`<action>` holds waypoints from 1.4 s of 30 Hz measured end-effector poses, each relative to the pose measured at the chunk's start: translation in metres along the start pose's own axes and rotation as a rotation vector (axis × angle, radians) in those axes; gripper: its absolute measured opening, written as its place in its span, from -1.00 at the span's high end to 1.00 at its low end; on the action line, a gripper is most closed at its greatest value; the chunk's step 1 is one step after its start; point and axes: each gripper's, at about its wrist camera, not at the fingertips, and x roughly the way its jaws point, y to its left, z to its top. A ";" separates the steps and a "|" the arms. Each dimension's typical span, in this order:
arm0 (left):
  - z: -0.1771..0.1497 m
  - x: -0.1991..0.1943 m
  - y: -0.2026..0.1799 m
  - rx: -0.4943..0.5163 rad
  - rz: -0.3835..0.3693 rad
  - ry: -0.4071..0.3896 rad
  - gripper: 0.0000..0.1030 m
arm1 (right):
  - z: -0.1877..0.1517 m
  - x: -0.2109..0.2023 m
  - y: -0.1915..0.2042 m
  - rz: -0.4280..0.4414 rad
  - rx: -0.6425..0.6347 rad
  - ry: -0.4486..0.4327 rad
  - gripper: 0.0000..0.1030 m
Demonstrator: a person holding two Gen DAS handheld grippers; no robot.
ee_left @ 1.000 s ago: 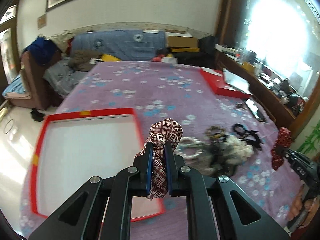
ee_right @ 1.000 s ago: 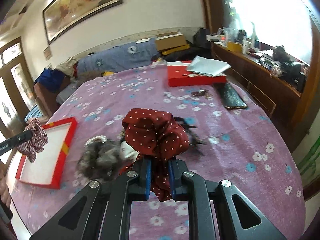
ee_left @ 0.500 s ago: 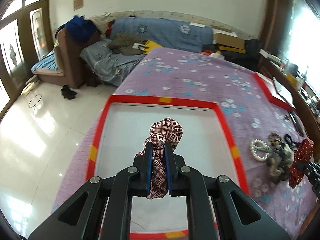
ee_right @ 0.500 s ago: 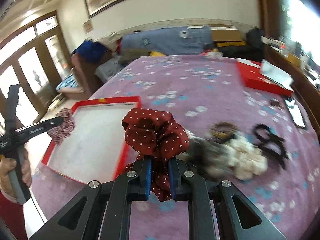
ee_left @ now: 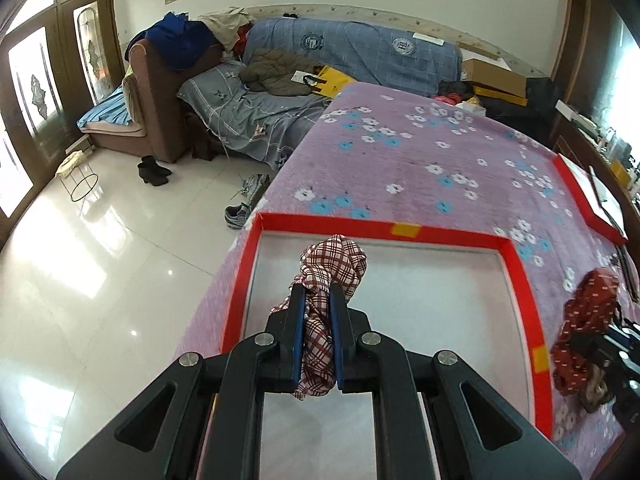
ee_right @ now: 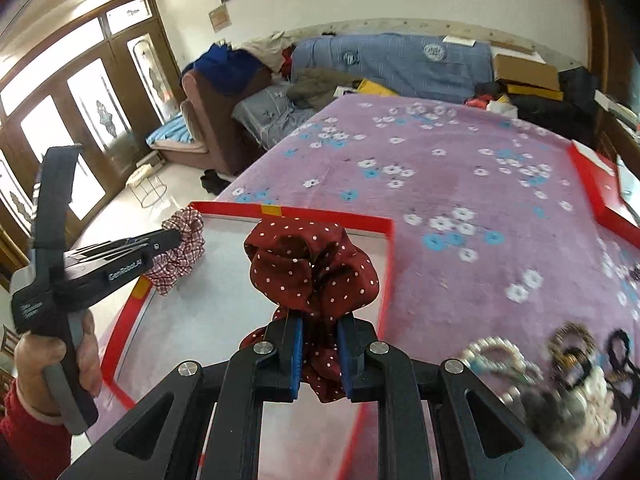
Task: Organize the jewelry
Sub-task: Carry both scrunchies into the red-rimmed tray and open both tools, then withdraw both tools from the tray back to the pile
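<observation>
My left gripper [ee_left: 317,294] is shut on a red-and-white plaid scrunchie [ee_left: 334,264] and holds it above the white inside of the red-rimmed tray [ee_left: 520,276]. My right gripper [ee_right: 319,326] is shut on a dark red polka-dot scrunchie [ee_right: 316,268] above the tray's right half [ee_right: 386,264]. The left gripper with the plaid scrunchie [ee_right: 180,248] shows at the left of the right wrist view. The polka-dot scrunchie [ee_left: 586,312] shows at the right of the left wrist view.
A blurred pile of bracelets, hair ties and fluffy pieces [ee_right: 560,376] lies on the purple flowered cloth [ee_right: 460,168] right of the tray. A second red box [ee_right: 600,192] sits at the far right. The table edge and tiled floor [ee_left: 100,260] lie left.
Both grippers have swung left with their scrunchies. They now hang over the tray, and the jewelry pile has slid to the right edge of view.
</observation>
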 end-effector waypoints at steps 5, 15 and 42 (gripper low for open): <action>0.010 0.015 0.005 -0.008 0.017 0.010 0.79 | 0.018 0.038 0.003 -0.045 -0.016 0.038 0.66; 0.011 0.022 0.008 -0.021 0.019 0.009 0.41 | 0.024 0.059 0.004 -0.056 -0.017 0.060 0.57; -0.021 -0.053 0.021 -0.122 -0.108 -0.076 -0.28 | -0.083 -0.014 -0.015 -0.046 0.043 0.139 0.15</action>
